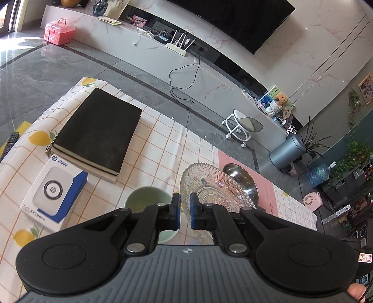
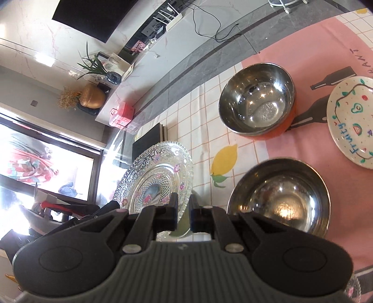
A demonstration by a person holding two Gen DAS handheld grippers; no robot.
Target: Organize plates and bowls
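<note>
Both tongs close on the rim of one glass plate point(image 2: 156, 172): left tongs point(image 1: 185, 211) and right tongs point(image 2: 184, 213) each show a narrow gap filled by its edge. Plate is tilted, lifted off the table point(image 1: 163, 139), above a green bowl point(image 1: 146, 198). Step in hand: carrying the plate. Next move likely requires setting it on the painted plate point(image 2: 352, 121), clear of the steel bowls point(image 2: 279, 195).

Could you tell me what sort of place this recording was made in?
Most likely a home living room. A large wall-mounted television hangs above a long marble media shelf holding a router, and the dishes sit on a table with a lemon-print tablecloth.
</note>
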